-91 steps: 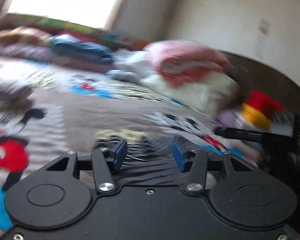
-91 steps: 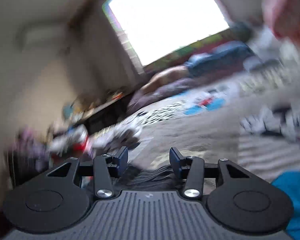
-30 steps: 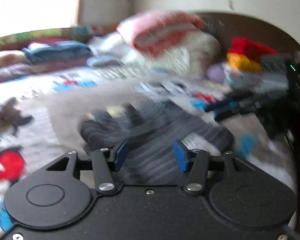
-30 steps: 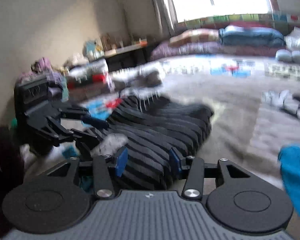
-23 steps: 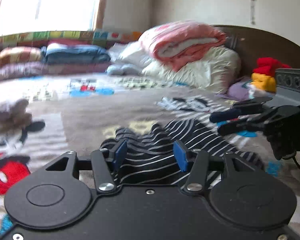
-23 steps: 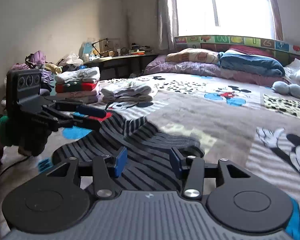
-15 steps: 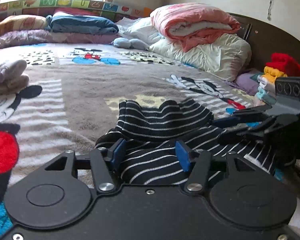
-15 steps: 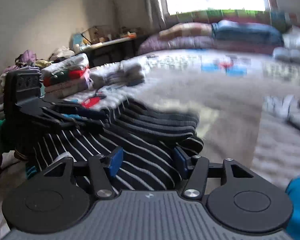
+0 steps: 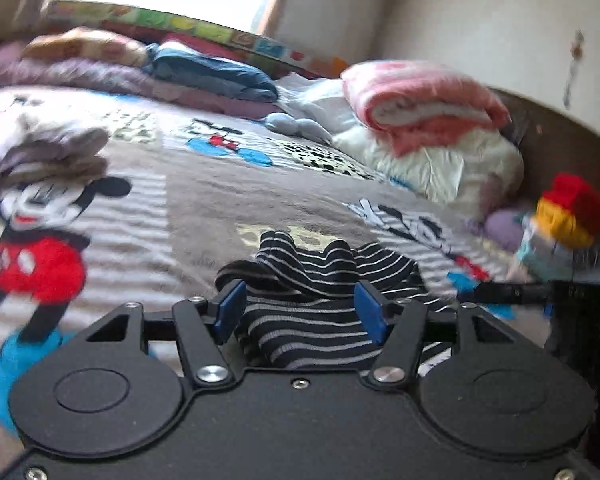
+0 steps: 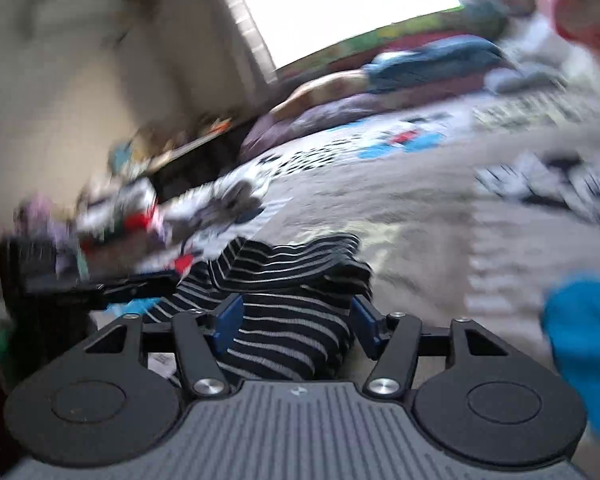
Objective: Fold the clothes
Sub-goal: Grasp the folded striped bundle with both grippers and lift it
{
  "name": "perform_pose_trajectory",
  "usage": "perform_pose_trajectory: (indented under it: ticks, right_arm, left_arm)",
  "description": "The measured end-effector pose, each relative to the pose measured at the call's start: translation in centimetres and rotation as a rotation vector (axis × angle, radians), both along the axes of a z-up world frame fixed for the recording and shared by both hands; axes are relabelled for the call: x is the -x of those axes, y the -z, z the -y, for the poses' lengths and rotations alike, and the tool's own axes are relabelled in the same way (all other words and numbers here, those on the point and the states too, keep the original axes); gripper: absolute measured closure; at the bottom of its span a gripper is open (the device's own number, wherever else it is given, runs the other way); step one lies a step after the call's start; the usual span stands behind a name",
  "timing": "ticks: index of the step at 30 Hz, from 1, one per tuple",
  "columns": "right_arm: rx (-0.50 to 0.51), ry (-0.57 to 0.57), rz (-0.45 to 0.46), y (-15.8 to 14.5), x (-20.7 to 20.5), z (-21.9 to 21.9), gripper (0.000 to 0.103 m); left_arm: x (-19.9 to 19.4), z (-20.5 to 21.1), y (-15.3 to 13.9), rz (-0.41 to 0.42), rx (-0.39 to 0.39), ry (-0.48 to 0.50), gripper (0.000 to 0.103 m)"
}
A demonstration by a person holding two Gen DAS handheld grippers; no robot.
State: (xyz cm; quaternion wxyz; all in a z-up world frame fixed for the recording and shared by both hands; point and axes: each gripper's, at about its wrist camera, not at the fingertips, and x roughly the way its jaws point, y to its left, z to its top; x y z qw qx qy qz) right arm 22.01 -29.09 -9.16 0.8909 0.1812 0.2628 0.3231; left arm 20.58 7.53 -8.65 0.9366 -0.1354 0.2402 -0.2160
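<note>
Grey fleece blanket [image 9: 204, 200] with cartoon-mouse prints covers the bed. Pink quilt [image 9: 420, 104] rolled on a white duvet [image 9: 460, 168] at the headboard; folded blue bedding [image 9: 216, 72] under the window. Black shirt [image 9: 312, 280] with thin white stripes lies bunched on the blanket, near edge. Left gripper [image 9: 300, 312]: jaws opening, shirt fabric between the blue pads, not pinched. Right gripper [image 10: 296, 318]: jaws opening too, the shirt [image 10: 284, 292] between them, pads seemingly clear of it. Both views blurred.
</note>
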Motion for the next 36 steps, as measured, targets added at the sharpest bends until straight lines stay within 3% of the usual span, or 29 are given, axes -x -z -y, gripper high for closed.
perform_pose_trajectory:
  ticks: [7, 11, 13, 18, 22, 25, 28, 31, 36]
  right_arm:
    - [-0.251, 0.112, -0.195, 1.8, 2.7, 1.5, 0.034]
    - [-0.304, 0.137, -0.27, 3.3, 3.4, 0.9, 0.032]
    - [-0.316, 0.14, -0.286, 3.9, 3.2, 0.5, 0.031]
    - [-0.275, 0.144, -0.292, 4.3, 2.0, -0.7, 0.032]
    - [-0.208, 0.134, -0.29, 4.4, 0.4, -2.0, 0.044]
    - [-0.199, 0.107, -0.288, 4.5, -0.4, -2.7, 0.048]
    - [-0.229, 0.078, -0.289, 4.7, -0.5, -2.8, 0.059]
    - [-0.296, 0.072, -0.287, 4.7, -0.4, -2.1, 0.064]
    - [-0.411, 0.055, -0.238, 4.1, -0.2, -1.1, 0.065]
  left_arm:
    - [2.1, -1.4, 0.9, -0.149, 0.185, -0.087, 0.04]
    - [2.6, -1.0, 2.2, -0.232, 0.289, -0.1, 0.039]
    - [2.4, -0.4, 2.6, -0.261, 0.298, -0.103, 0.039]
    - [1.2, 0.7, 3.5, -0.296, 0.32, -0.145, 0.038]
    - [0.1, 1.3, 3.7, -0.297, 0.341, -0.146, 0.04]
    - [-0.6, 1.7, 4.1, -0.315, 0.359, -0.119, 0.065]
    - [-0.6, 1.3, 4.4, -0.309, 0.429, -0.094, 0.068]
    - [-0.4, 0.7, 4.2, -0.294, 0.535, -0.074, 0.069]
    - [-0.4, 0.8, 2.7, -0.252, 0.614, -0.041, 0.069]
